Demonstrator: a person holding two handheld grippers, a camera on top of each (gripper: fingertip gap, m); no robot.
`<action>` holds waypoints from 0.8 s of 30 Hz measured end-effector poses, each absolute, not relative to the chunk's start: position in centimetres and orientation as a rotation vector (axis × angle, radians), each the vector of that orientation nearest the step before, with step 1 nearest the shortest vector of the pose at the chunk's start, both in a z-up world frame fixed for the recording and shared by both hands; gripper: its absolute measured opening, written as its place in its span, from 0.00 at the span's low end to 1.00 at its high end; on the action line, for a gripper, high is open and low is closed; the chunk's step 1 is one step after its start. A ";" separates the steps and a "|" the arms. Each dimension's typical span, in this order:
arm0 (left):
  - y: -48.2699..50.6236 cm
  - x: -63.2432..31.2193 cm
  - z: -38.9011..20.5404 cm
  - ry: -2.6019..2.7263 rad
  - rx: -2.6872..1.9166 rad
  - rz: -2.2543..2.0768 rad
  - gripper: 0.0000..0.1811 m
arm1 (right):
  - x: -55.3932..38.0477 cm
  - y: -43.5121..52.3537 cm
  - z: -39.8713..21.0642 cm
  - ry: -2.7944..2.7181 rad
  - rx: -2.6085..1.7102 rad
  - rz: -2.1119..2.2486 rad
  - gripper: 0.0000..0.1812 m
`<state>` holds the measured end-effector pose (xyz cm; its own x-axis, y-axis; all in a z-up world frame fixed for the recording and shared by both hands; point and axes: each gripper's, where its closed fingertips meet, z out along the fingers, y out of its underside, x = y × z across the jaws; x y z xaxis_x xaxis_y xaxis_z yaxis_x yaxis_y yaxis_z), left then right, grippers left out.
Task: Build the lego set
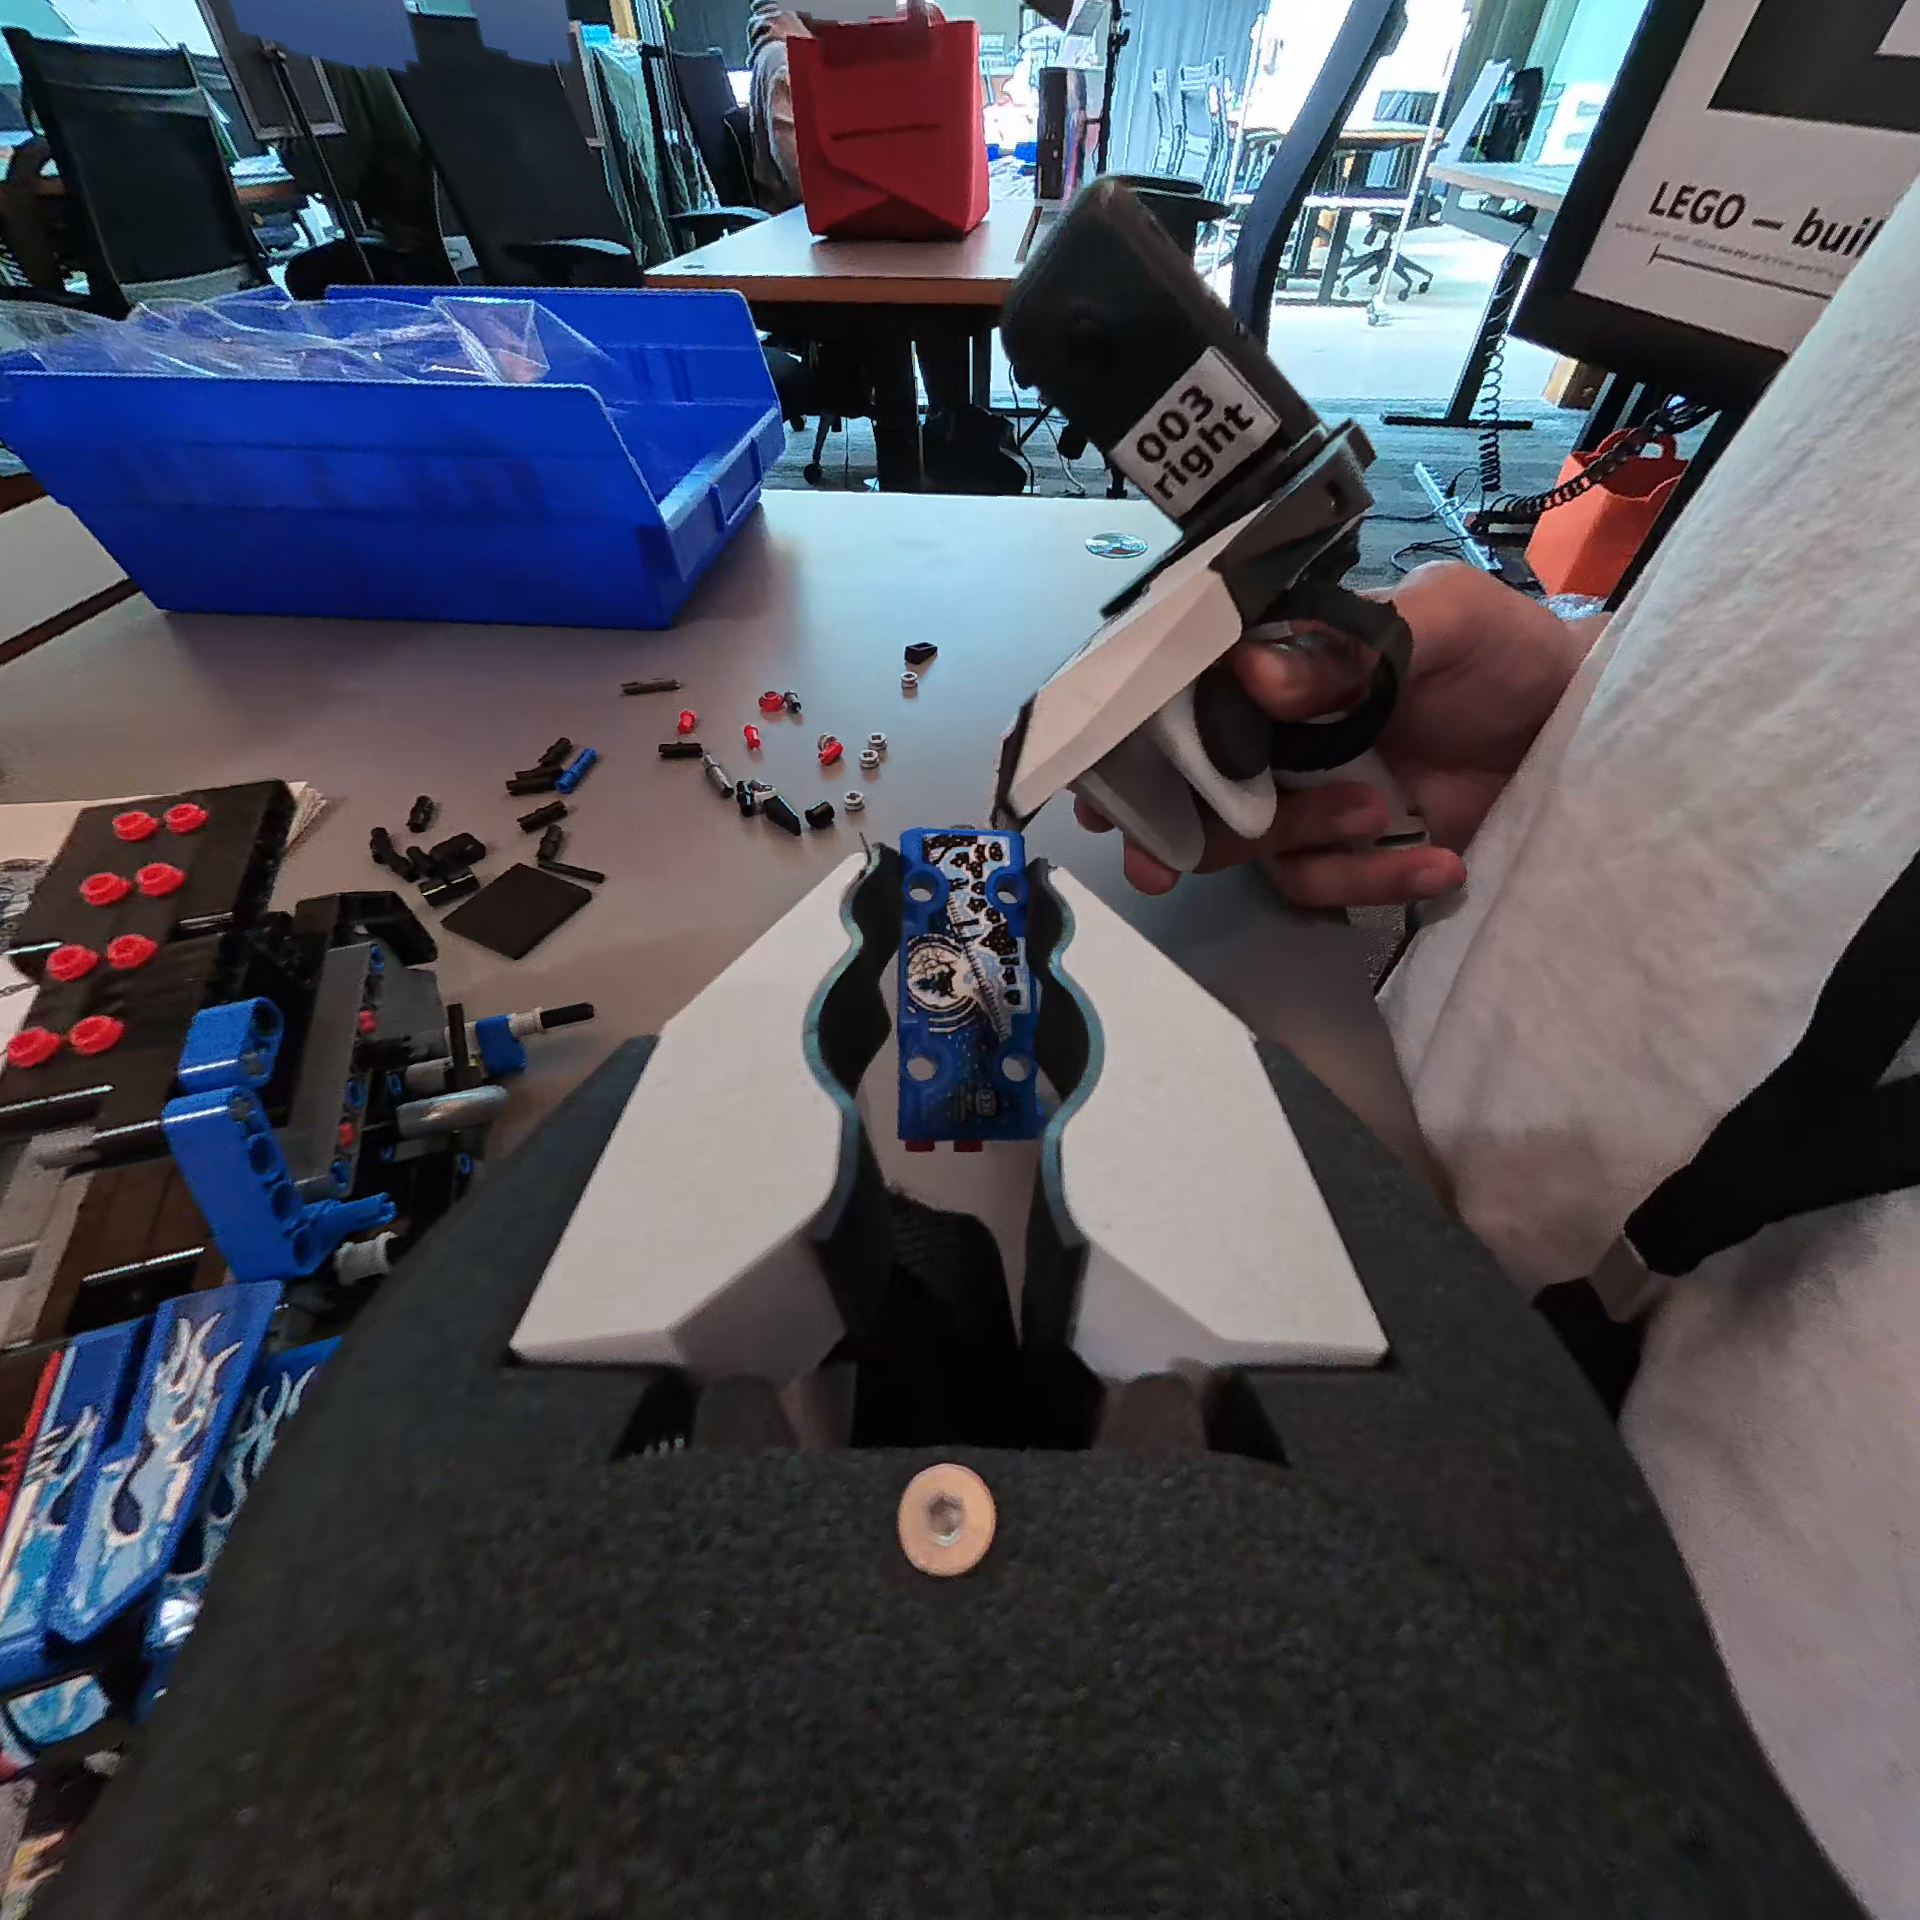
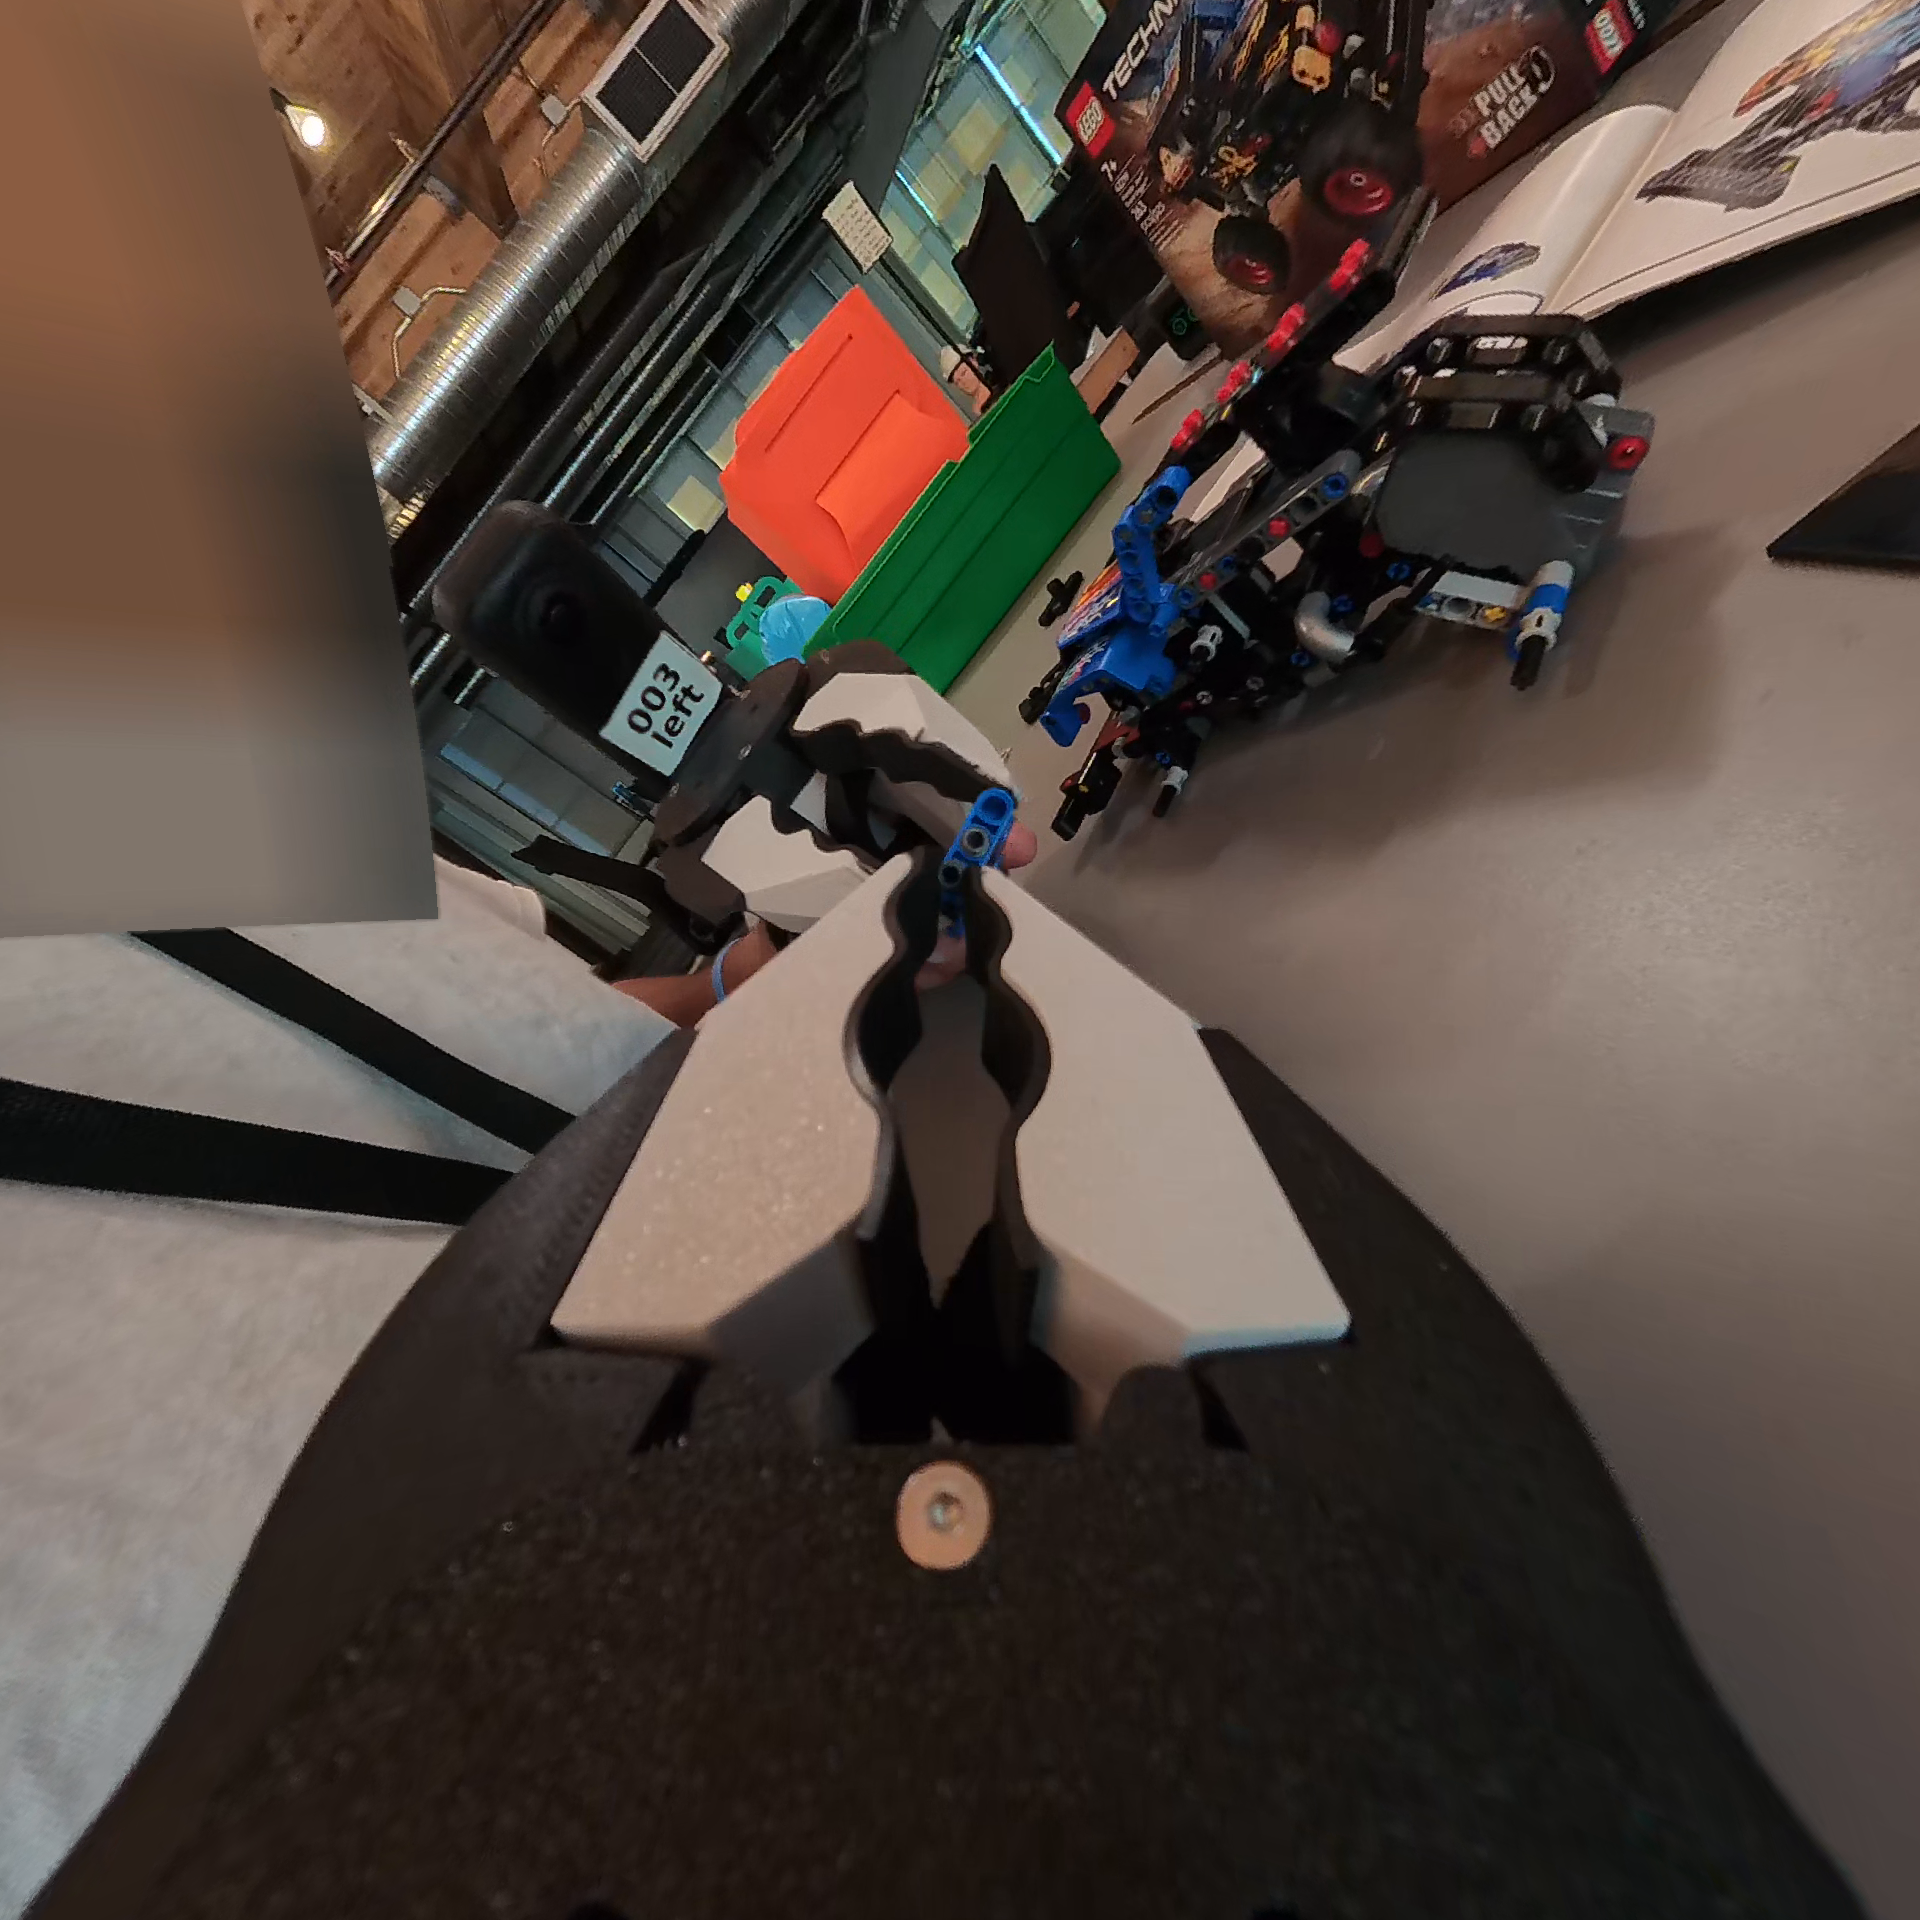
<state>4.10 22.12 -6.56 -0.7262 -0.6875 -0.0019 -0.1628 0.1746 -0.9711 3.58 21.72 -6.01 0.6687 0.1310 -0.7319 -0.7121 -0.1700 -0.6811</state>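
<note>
Left gripper [image 1: 961, 883] clamps blue panel [image 1: 966, 997] — right gripper [image 2: 951, 883] pinching its end.

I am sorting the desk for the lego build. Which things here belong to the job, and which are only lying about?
For the job:
blue printed panel, clamped in the left gripper
right gripper, at the panel's far end
half-built model
loose pins
instruction booklet

Lying about:
blue bin
red bag
green bin
</note>
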 end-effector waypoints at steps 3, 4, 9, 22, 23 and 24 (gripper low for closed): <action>22.1 4.0 -6.5 2.009 -0.794 -1.584 0.12 | 3.5 21.7 -5.9 0.503 -1.562 0.834 0.02; 22.1 4.0 -6.4 2.008 -0.794 -1.594 0.12 | 3.5 21.8 -5.9 0.503 -1.561 0.841 0.02; 22.2 3.8 -6.1 1.993 -0.786 -1.625 0.12 | 3.3 21.9 -5.6 0.502 -1.536 0.895 0.02; 22.0 3.9 -5.0 1.926 -0.762 -1.687 0.12 | 3.4 21.8 -4.9 0.559 -1.445 1.020 0.02; 22.0 3.9 -4.9 1.919 -0.764 -1.702 0.12 | 3.4 21.8 -4.8 0.568 -1.428 1.033 0.02; 22.0 3.9 -4.7 1.908 -0.765 -1.720 0.12 | 3.4 21.8 -4.6 0.590 -1.397 1.066 0.02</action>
<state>3.93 22.04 -4.68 -0.7408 -0.6711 0.0300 -0.0992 0.0651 -0.9929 3.36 21.78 -4.62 0.4473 0.2454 -0.8600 -0.8590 -0.1497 -0.4895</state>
